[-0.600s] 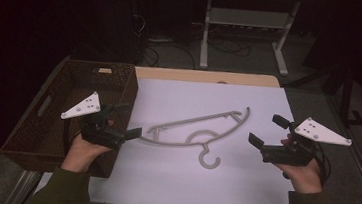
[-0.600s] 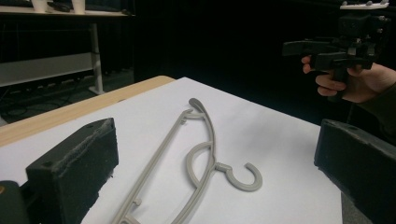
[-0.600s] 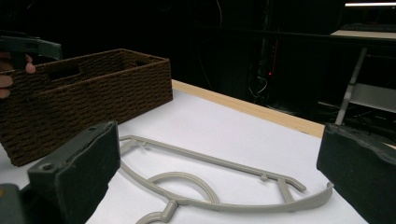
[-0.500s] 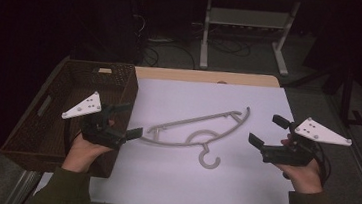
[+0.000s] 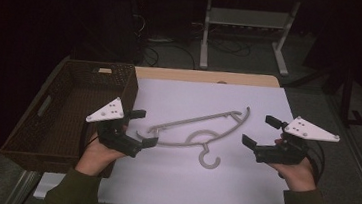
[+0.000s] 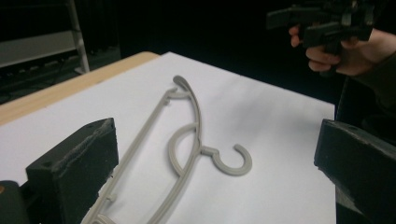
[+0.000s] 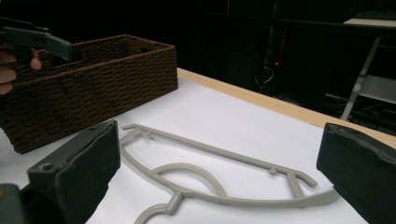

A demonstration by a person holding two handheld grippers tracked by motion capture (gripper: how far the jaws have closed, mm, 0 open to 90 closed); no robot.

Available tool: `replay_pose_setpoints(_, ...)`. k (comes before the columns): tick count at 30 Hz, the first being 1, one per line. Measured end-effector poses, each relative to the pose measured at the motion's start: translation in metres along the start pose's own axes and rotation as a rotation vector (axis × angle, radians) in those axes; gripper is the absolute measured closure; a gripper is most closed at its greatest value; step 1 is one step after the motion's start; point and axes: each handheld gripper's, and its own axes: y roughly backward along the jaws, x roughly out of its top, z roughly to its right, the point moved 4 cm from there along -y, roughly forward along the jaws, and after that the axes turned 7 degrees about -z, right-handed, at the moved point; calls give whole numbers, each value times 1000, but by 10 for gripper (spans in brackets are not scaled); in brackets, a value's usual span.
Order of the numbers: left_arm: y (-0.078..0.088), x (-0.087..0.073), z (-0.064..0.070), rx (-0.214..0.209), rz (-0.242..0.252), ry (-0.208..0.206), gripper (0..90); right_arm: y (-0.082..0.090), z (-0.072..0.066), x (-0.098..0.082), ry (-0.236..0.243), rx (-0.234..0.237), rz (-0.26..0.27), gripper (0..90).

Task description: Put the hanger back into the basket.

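Nothing moved; both hand-held grippers (image 5: 142, 127) (image 5: 262, 132) spread over white table (image 5: 181, 182), dark room.

Grey hanger (image 5: 201, 134), white sheet (image 5: 201, 184), brown woven basket (image 5: 29, 140), black-jawed hand-held gripper (image 5: 142, 127), pale wood table (image 5: 191, 75)

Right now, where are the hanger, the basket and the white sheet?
hanger (image 5: 194, 126), high view, its long straight bar.
basket (image 5: 129, 84), high view, its right wall.
white sheet (image 5: 176, 182), high view, bare near part.
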Motion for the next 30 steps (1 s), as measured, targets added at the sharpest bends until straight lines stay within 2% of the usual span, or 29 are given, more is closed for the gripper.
replay_pose_setpoints(8, -21, -13, 5, -16, -41, 6, 0, -15, -4, -6, 19, 9, -60, 0)
replay_pose_setpoints(11, -25, -17, 5, -17, -53, 8, 0, -18, -5, -7, 11, 16, -76, 7)
replay_pose_setpoints(12, -28, -22, 5, -16, -71, 12, 0, -20, -5, -7, 13, 16, -85, 16)
replay_pose_setpoints(16, -32, -28, 6, -14, -69, 16, 0, -28, -7, -10, 7, 28, -123, 56)
replay_pose_setpoints(23, -37, -37, 7, -15, -72, 28, 0, -42, -8, -15, -2, 43, -194, 190)
replay_pose_setpoints(30, -40, -44, 9, -18, -86, 32, 0, -60, -9, -16, -15, 60, -235, 394)
